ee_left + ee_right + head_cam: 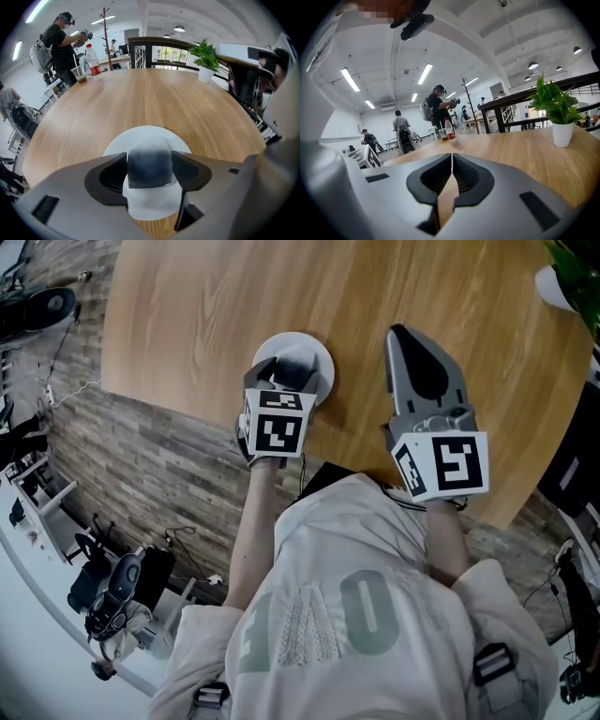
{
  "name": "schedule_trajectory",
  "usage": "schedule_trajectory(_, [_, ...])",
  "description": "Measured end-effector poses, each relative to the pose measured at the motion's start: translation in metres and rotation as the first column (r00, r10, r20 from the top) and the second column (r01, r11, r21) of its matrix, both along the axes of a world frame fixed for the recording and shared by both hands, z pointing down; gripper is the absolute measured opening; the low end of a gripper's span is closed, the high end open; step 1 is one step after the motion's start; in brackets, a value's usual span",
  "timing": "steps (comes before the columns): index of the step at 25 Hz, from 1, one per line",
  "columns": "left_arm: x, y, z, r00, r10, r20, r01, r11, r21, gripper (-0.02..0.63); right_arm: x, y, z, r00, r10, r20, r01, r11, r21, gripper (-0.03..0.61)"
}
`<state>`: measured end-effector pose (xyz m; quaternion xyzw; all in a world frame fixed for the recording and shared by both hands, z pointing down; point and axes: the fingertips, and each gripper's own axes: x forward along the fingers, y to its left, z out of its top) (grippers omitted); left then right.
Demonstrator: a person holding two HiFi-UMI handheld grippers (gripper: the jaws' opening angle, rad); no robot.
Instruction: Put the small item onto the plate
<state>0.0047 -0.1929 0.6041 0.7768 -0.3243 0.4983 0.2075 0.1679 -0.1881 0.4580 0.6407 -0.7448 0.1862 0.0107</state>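
Left gripper point(150, 169) over the white plate point(146, 135). Its fingers point(108, 177) are closed on the small dark blue-grey item point(150, 161), held above the plate's middle; whether it touches the plate cannot be told. The plate sits near the edge of the wooden counter point(206, 315). Right gripper point(451, 161), well apart to the right over bare wood, has its fingers pressed together, holding nothing. A potted plant point(555, 110) stands near the counter's far edge.
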Motion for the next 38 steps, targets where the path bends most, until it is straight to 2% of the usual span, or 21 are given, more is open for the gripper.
schedule_trajectory(9, [0.001, 0.0, 0.001, 0.999, -0.009, -0.033, 0.01, 1.0, 0.026, 0.305, -0.001, -0.003, 0.007, 1.0, 0.006, 0.001, -0.006, 1.0, -0.011, 0.018])
schedule_trajectory(16, [-0.001, -0.002, -0.016, 1.0, 0.0, -0.013, 0.001, 0.994, 0.109, 0.305, -0.008, -0.002, -0.004, 1.0, -0.007, -0.011, 0.008, 1.0, 0.011, 0.018])
schedule_trajectory(18, [-0.003, -0.004, -0.026, 0.999, -0.011, -0.044, 0.017, 0.992, 0.124, 0.305, -0.011, -0.001, -0.007, 1.0, -0.012, -0.021, 0.012, 1.0, 0.016, 0.018])
schedule_trajectory(20, [-0.005, -0.008, -0.046, 0.994, -0.032, -0.106, 0.048, 0.987, 0.152, 0.305, -0.016, 0.0, -0.013, 0.999, -0.017, -0.031, 0.018, 0.999, 0.027, 0.018])
schedule_trajectory(23, [-0.008, -0.02, -0.09, 0.961, -0.045, -0.273, 0.114, 0.963, 0.243, 0.299, -0.027, 0.003, -0.026, 0.998, -0.03, -0.051, 0.033, 0.998, 0.05, 0.018])
schedule_trajectory(25, [-0.011, -0.027, -0.118, 0.924, -0.034, -0.382, 0.166, 0.933, 0.318, 0.253, -0.035, 0.002, -0.038, 0.996, -0.035, -0.081, 0.042, 0.996, 0.075, 0.018])
schedule_trajectory(27, [-0.017, -0.031, -0.146, 0.886, -0.012, -0.464, 0.224, 0.887, 0.405, 0.186, -0.046, -0.001, -0.052, 0.991, -0.047, -0.127, 0.062, 0.992, 0.113, 0.018])
schedule_trajectory(28, [-0.021, -0.03, -0.161, 0.864, 0.009, -0.503, 0.253, 0.857, 0.45, 0.148, -0.053, -0.001, -0.06, 0.987, -0.057, -0.152, 0.077, 0.988, 0.131, 0.018])
schedule_trajectory(30, [-0.032, -0.022, -0.196, 0.81, 0.056, -0.584, 0.324, 0.787, 0.525, 0.126, -0.072, 0.005, -0.074, 0.979, -0.081, -0.185, 0.111, 0.981, 0.159, 0.018])
schedule_trajectory(33, [-0.054, -0.008, -0.246, 0.728, 0.08, -0.68, 0.464, 0.672, 0.577, 0.075, -0.104, 0.015, -0.093, 0.969, -0.131, -0.208, 0.173, 0.965, 0.197, 0.018])
schedule_trajectory(35, [-0.065, 0.0, -0.272, 0.699, 0.091, -0.709, 0.525, 0.608, 0.596, 0.026, -0.125, 0.02, -0.107, 0.963, -0.158, -0.217, 0.209, 0.949, 0.236, 0.018])
schedule_trajectory(38, [-0.072, 0.011, -0.302, 0.686, 0.155, -0.711, 0.545, 0.539, 0.642, 0.009, -0.149, 0.024, -0.13, 0.956, -0.183, -0.231, 0.253, 0.912, 0.324, 0.018])
